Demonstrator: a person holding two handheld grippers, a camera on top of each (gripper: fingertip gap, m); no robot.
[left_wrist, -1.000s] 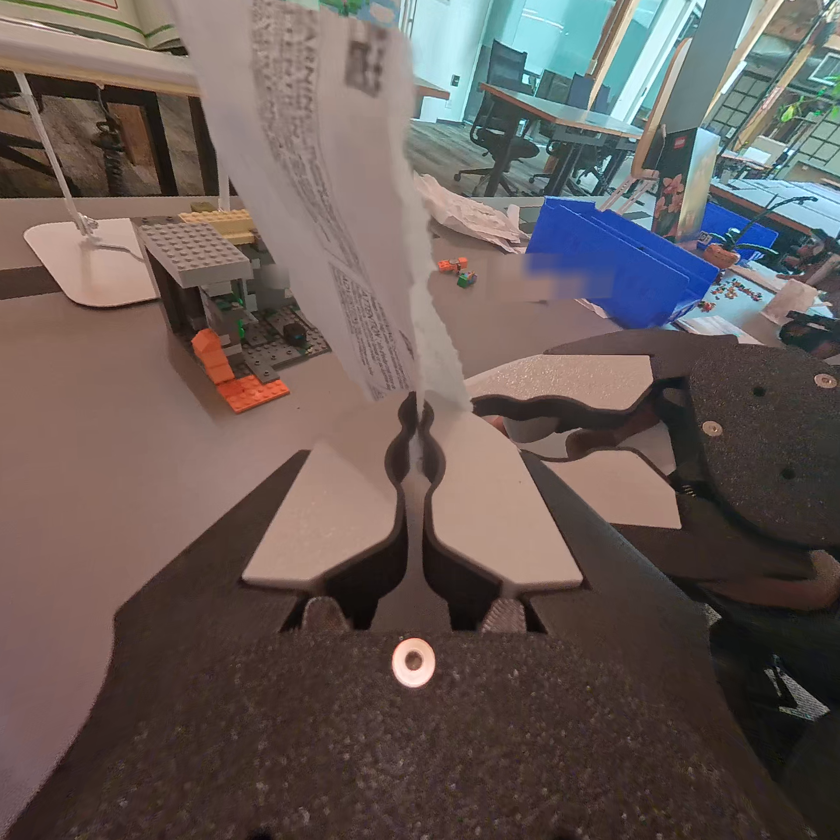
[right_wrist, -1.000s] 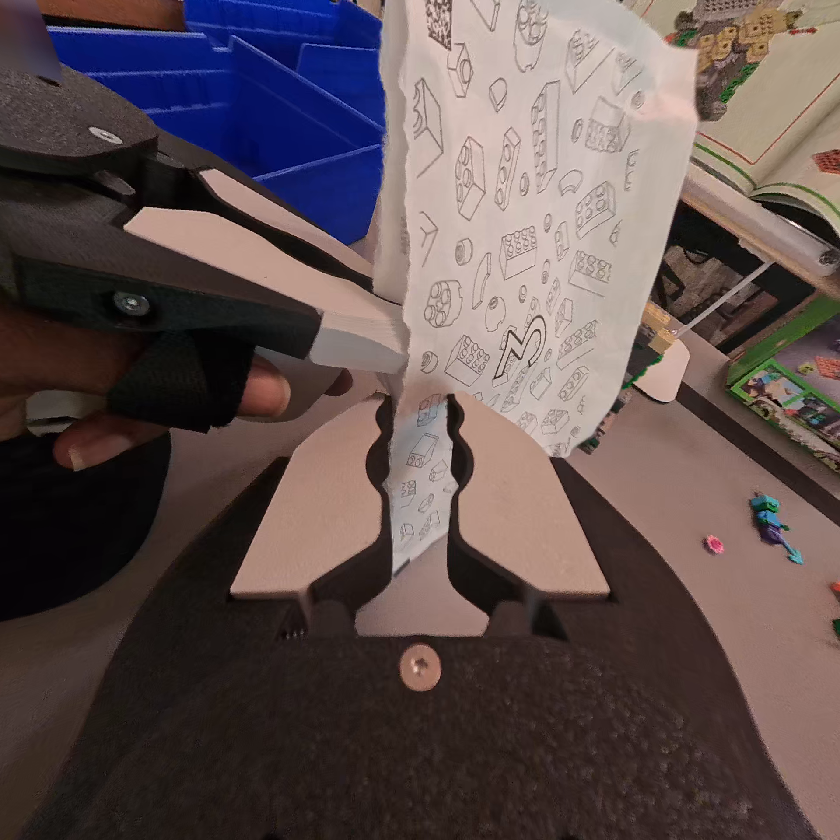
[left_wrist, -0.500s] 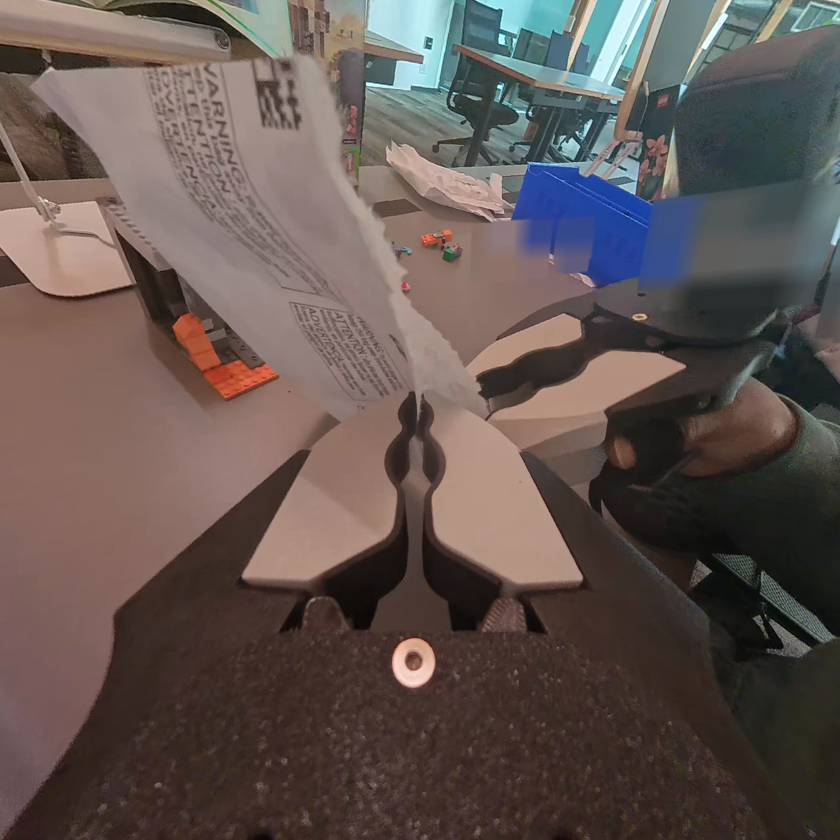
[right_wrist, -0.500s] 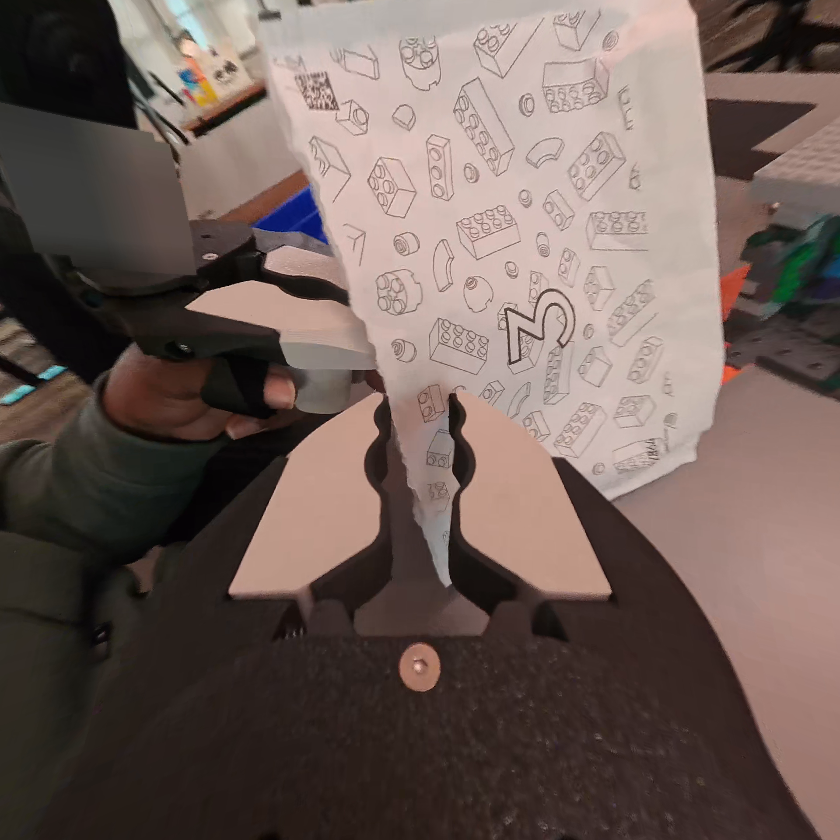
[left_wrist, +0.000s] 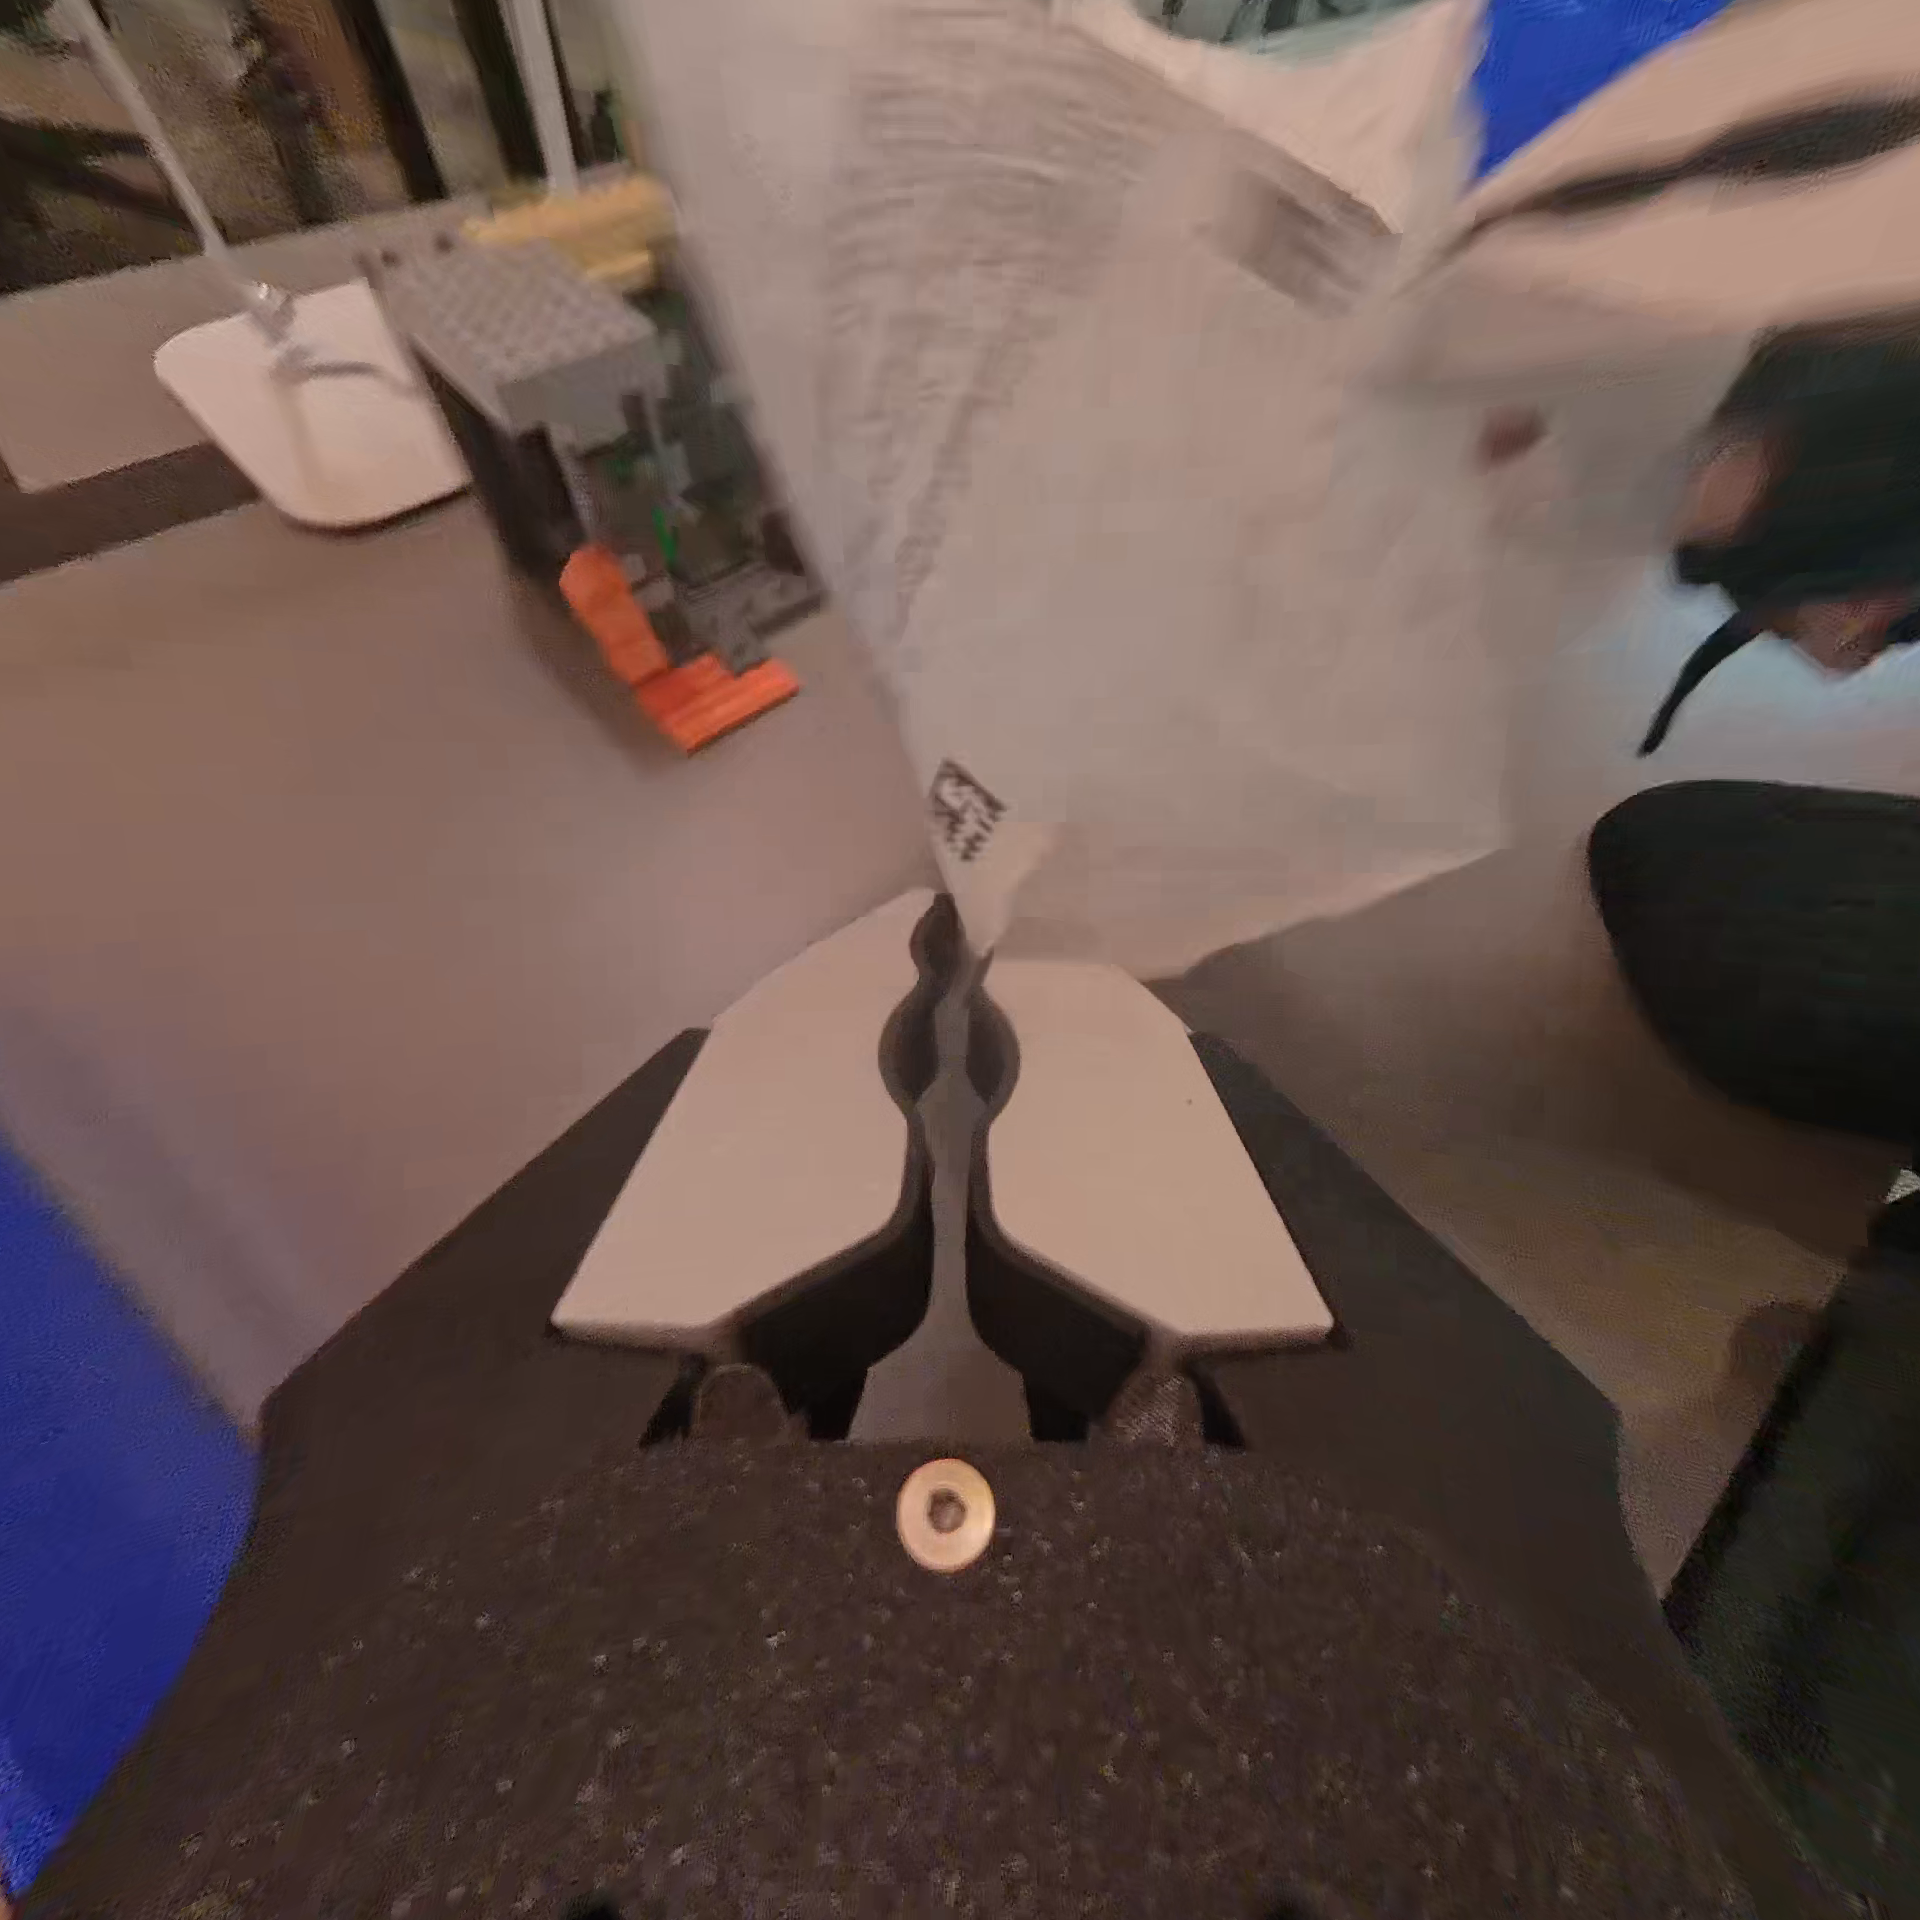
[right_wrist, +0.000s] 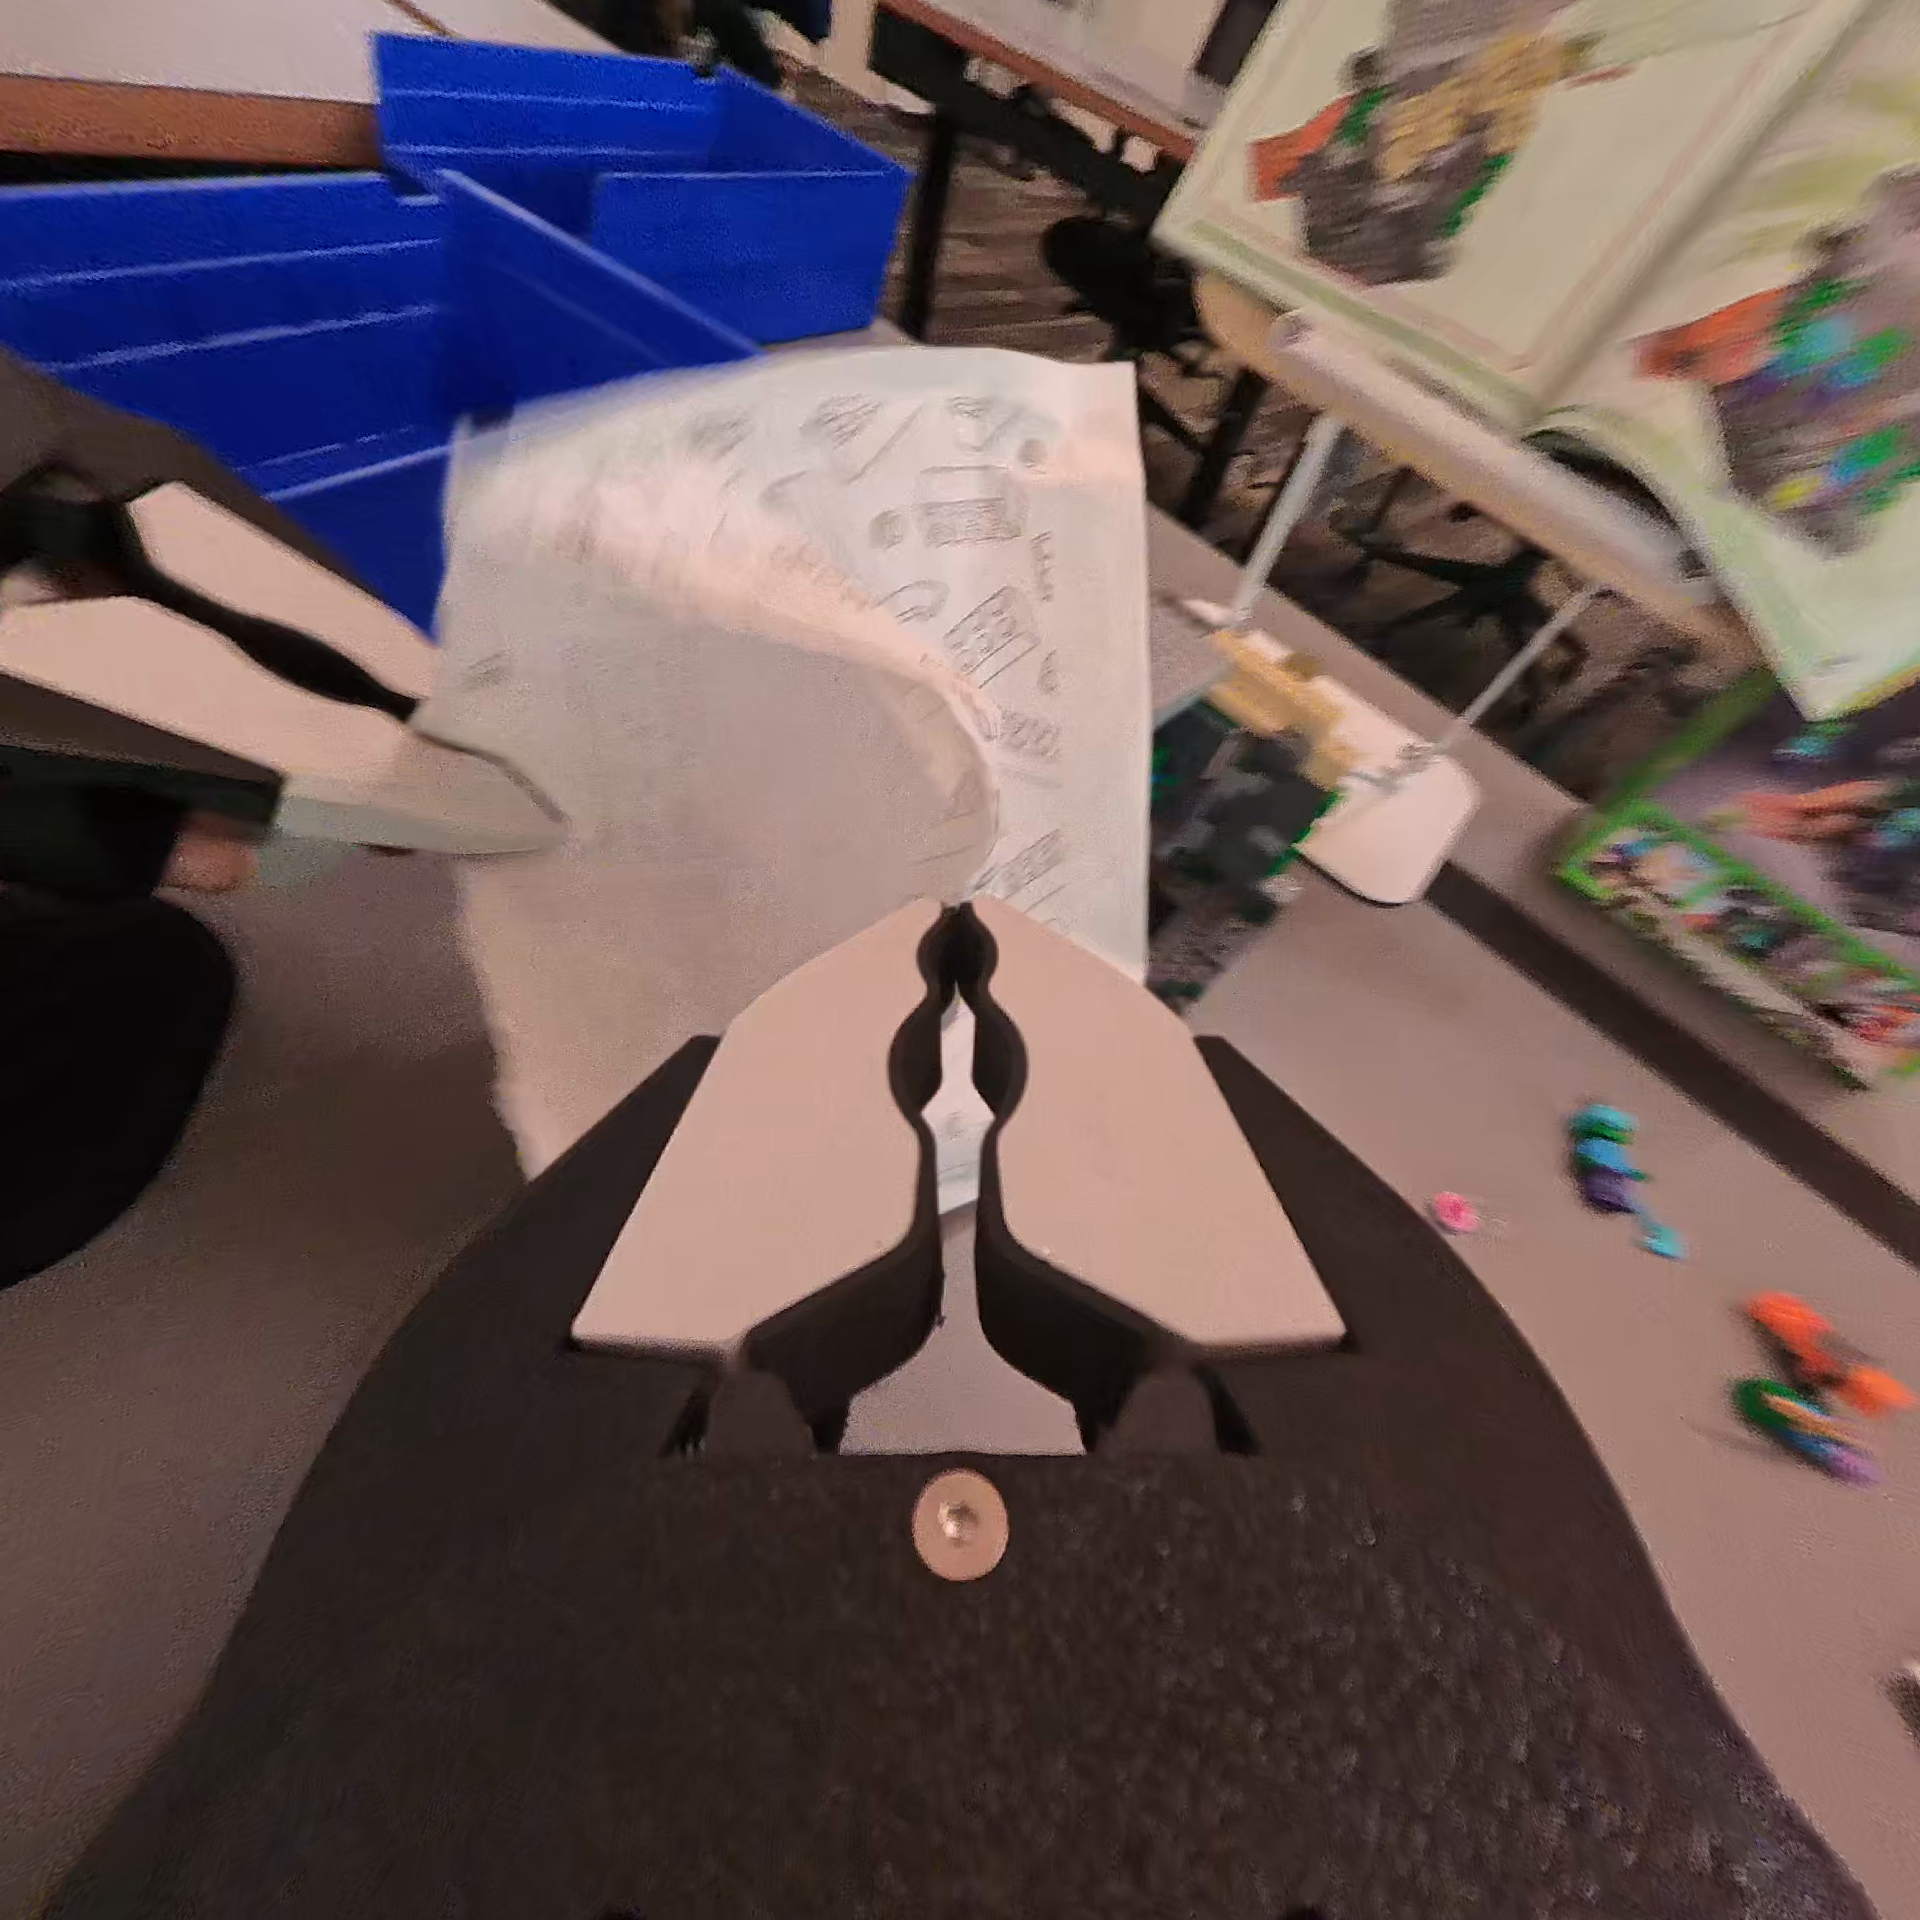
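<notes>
Both tongs are clenched on the same thing here: a white paper bag printed with little line drawings of bricks (right_wrist: 977, 582), held up off the grey counter (left_wrist: 312, 883). The left tongs (left_wrist: 951, 935) have a narrow corner of the paper pinched right at the tips, near a small black square code mark. The right tongs (right_wrist: 958, 914) bite the paper at their tips too, with a strip of it running down the slot between the fingers (right_wrist: 1122, 1122). From the right wrist view the left tongs show at the left edge, tips into the bag's other side, and the paper between the two grips bows out in a ragged, fuzzy-edged curve. Everything is streaked with motion blur, so how far that edge is torn I cannot tell.

My read on handling: paper this thin slips or rips wherever the grip is shallow, and the left hold is only a corner, so steady, even tension looks wiser than a jerk.

Behind the bag stands a grey and black brick model with an orange stepped base (left_wrist: 665, 499), beside the white flat foot of a stand (left_wrist: 312, 416). Blue plastic bins (right_wrist: 416, 270) sit behind the left tongs, and small coloured brick pieces (right_wrist: 1808, 1392) are scattered on the counter to the right.
</notes>
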